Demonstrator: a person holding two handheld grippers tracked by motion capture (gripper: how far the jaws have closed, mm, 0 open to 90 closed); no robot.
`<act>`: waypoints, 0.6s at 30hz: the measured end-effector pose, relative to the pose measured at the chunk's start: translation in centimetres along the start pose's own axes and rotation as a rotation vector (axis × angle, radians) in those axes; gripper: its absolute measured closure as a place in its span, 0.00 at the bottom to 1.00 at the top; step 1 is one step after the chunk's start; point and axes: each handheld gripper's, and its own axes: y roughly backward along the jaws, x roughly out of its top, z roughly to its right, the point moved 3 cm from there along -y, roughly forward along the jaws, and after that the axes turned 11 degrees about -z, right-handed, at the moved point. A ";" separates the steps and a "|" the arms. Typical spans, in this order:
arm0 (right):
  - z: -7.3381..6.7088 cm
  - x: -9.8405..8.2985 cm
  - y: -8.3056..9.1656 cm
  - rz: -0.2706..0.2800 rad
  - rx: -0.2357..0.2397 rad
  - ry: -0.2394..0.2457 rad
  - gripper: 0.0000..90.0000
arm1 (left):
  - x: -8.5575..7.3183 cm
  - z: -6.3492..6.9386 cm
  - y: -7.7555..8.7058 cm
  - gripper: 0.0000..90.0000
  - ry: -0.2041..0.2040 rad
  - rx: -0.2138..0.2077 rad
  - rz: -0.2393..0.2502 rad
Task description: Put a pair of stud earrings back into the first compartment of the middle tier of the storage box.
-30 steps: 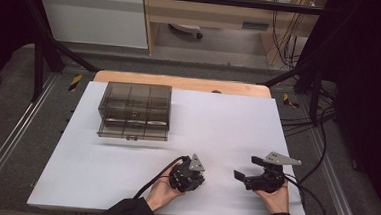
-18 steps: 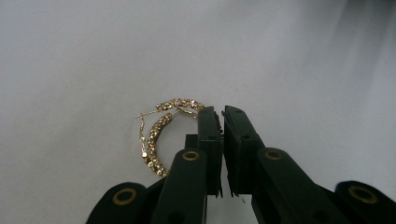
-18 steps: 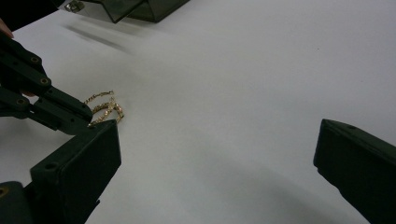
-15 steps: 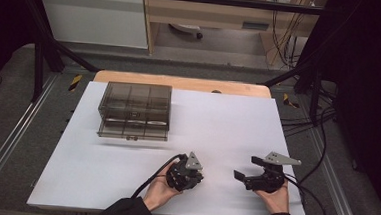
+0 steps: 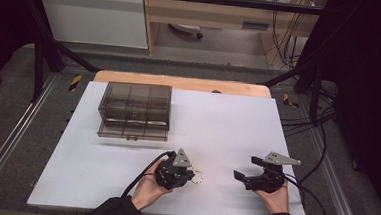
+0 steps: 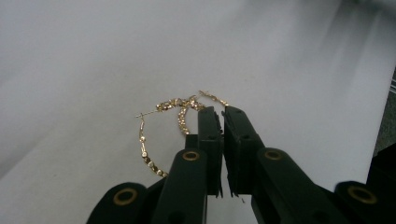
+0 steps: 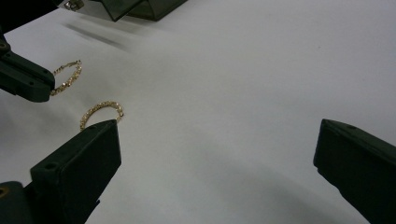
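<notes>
A gold hoop earring was pinched in the closed jaws of the left gripper just above the white table, part of its ring being hidden behind the jaws. A second hoop earring lay on the table, cut off by a jaw of the right gripper, whose jaws were spread wide and empty

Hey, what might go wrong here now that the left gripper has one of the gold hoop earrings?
1. The left gripper is shut on the thin rim of one gold hoop earring, so the hoop may swing or slip out.
2. In the left gripper view the second hoop earring seems to overlap the held one; it may snag and be dragged along.
3. The right gripper stands open, gripping nothing, and could not steady the hoop.
</notes>
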 end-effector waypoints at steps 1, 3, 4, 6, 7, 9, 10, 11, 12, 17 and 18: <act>0.0 0.0 0.0 0.000 0.000 0.000 0.01 | -0.1 -0.1 0.2 0.94 0.006 -0.001 0.003; 0.0 0.0 0.0 0.000 0.000 0.000 0.01 | -0.3 -0.4 0.6 0.94 0.018 -0.001 0.012; 0.0 0.0 0.0 -0.001 0.000 0.000 0.01 | -0.4 -0.6 0.8 0.94 0.022 -0.002 0.013; 0.0 0.0 0.0 -0.001 0.000 0.000 0.01 | -0.7 -0.8 1.2 0.94 0.027 0.003 0.016; 0.0 0.0 0.0 -0.002 0.000 0.000 0.01 | -0.8 -1.0 1.4 0.94 0.029 0.004 0.017; 0.0 0.0 0.0 -0.002 0.001 0.000 0.01 | -1.1 -1.3 1.8 0.94 0.036 0.006 0.021; 0.0 0.0 0.0 -0.002 0.001 0.000 0.01 | -1.2 -1.5 2.0 0.94 0.037 0.009 0.021; 0.0 0.0 0.0 -0.003 0.001 -0.001 0.01 | -1.4 -1.6 2.1 0.94 0.042 0.010 0.022; 0.0 0.0 0.0 -0.003 -0.001 0.001 0.01 | -1.5 -1.8 2.3 0.94 0.046 0.012 0.023; 0.0 0.0 -0.1 -0.005 -0.001 0.003 0.01 | -2.3 -2.7 3.3 0.94 0.070 0.022 0.029; 0.0 0.0 -0.1 -0.005 -0.001 0.003 0.01 | -2.3 -2.7 3.3 0.94 0.070 0.022 0.029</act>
